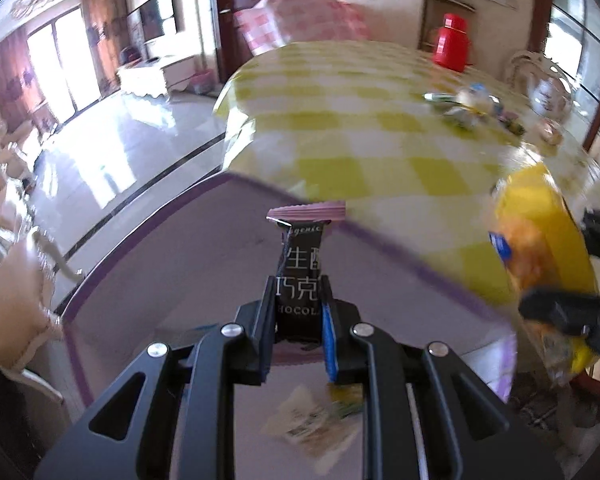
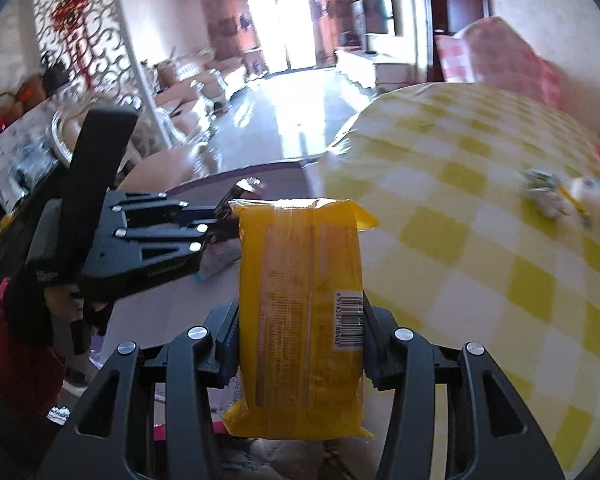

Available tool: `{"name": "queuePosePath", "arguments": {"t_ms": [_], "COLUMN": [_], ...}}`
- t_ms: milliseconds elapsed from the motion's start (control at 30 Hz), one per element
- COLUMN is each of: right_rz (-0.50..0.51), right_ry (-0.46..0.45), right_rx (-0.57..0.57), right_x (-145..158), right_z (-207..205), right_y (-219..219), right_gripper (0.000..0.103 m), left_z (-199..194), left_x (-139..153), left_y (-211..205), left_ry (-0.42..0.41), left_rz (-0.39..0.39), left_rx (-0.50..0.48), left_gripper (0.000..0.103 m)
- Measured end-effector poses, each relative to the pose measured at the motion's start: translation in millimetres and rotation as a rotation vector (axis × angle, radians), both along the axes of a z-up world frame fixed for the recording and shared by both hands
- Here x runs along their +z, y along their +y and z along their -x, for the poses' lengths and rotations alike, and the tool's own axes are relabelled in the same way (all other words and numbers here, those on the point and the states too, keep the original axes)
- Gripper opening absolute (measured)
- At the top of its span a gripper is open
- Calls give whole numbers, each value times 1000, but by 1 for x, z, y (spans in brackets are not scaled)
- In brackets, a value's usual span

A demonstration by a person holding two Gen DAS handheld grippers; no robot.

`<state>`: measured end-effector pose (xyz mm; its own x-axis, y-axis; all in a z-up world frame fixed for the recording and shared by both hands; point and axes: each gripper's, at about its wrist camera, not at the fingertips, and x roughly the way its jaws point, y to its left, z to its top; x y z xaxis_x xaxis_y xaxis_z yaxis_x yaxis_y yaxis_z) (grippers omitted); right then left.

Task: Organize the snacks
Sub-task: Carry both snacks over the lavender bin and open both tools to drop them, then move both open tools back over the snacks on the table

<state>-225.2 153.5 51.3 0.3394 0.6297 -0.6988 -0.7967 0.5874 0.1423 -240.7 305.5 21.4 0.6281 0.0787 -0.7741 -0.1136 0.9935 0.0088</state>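
My left gripper [image 1: 299,300] is shut on a dark chocolate packet [image 1: 302,264] with a pink crimped end, held over a purple-rimmed box [image 1: 204,240]. My right gripper [image 2: 300,320] is shut on a yellow snack packet [image 2: 300,308] with a barcode, held upright beside the box. The yellow packet [image 1: 540,240] and right gripper [image 1: 560,312] show at the right of the left wrist view. The left gripper [image 2: 220,226] shows at the left of the right wrist view. A pale snack packet [image 1: 312,420] lies inside the box below my left gripper.
A table with a yellow checked cloth [image 1: 360,120] holds a pile of small wrapped snacks [image 1: 472,110], also in the right wrist view [image 2: 560,196]. A red flask [image 1: 454,42] stands at the far edge. A pink checked chair back [image 1: 300,16] is behind the table.
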Motion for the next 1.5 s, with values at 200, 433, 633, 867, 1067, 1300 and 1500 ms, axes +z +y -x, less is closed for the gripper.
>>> {"name": "queuePosePath", "arguments": {"t_ms": [200,433,633,867,1067,1300,1500], "right_rz": [19,-55,-104,-158,-210,-166,-81], "right_ry": [2,57,51,40,52,21,-12], "right_rx": [65,68,-64,-337,-569,-712,-758], "right_x": [-8,-15,-6,-6,-14,-27,-29], "right_z": [10,-2,-26,-62,-85,-106,-156], "right_y": [35,36,-27,-143,-253,-322,-351], "right_gripper": [47,64,64,73,77,78,77], "left_z": [2,5,5,-18,-56,-136,-208], "left_x": [-3,-4,1,-7,12,30,22], "left_y": [28,46,46,-7,-89,-227,-309], "left_ry": [4,4,-13,100,101,4,-67], "left_rz": [15,15,98,115,166,192,94], "left_rx": [69,171,211,96,-34,-206,-213], "left_gripper": [20,77,97,98,98,101,101]}}
